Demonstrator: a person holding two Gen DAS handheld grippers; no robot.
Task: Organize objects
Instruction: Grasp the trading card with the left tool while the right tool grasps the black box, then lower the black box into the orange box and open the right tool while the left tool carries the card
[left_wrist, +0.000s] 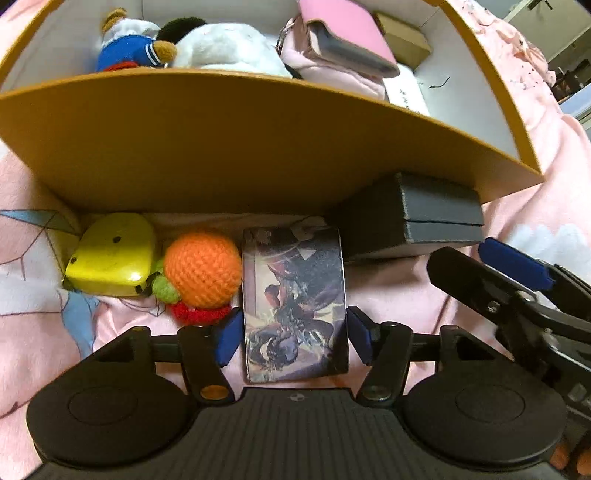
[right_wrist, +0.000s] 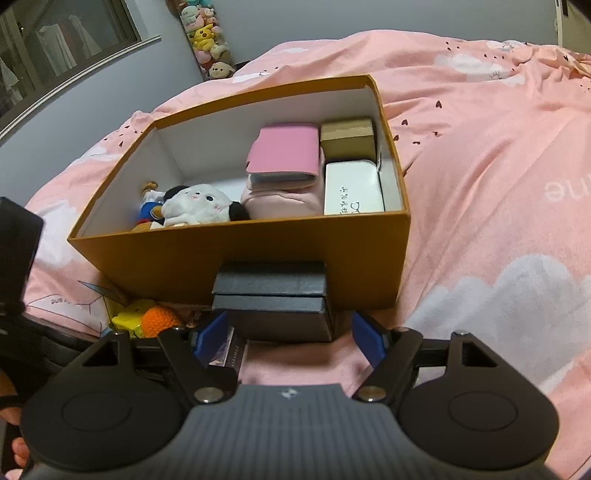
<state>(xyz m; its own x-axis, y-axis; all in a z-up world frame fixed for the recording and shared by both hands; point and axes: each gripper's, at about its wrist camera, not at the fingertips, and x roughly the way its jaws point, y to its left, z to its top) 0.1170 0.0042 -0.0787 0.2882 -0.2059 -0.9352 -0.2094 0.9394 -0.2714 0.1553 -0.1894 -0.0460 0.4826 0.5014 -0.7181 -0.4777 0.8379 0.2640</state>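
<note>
A card box with dark artwork (left_wrist: 295, 302) lies flat on the pink bedcover. My left gripper (left_wrist: 294, 338) points down over it, open, with a blue pad close beside each long side. A black box (left_wrist: 424, 214) (right_wrist: 273, 306) rests against the front wall of the orange cardboard box (left_wrist: 221, 140) (right_wrist: 240, 258). My right gripper (right_wrist: 288, 338) is open, its pads flanking the black box's near end with a gap on the right. That gripper also shows at the right edge of the left wrist view (left_wrist: 498, 273).
A yellow toy (left_wrist: 114, 254) and a crocheted orange ball (left_wrist: 201, 273) lie left of the card box. In the orange box are plush toys (right_wrist: 195, 206), a pink wallet (right_wrist: 284, 155), a brown box (right_wrist: 347, 136) and a white case (right_wrist: 351, 188). Pink bedding (right_wrist: 498, 184) spreads to the right.
</note>
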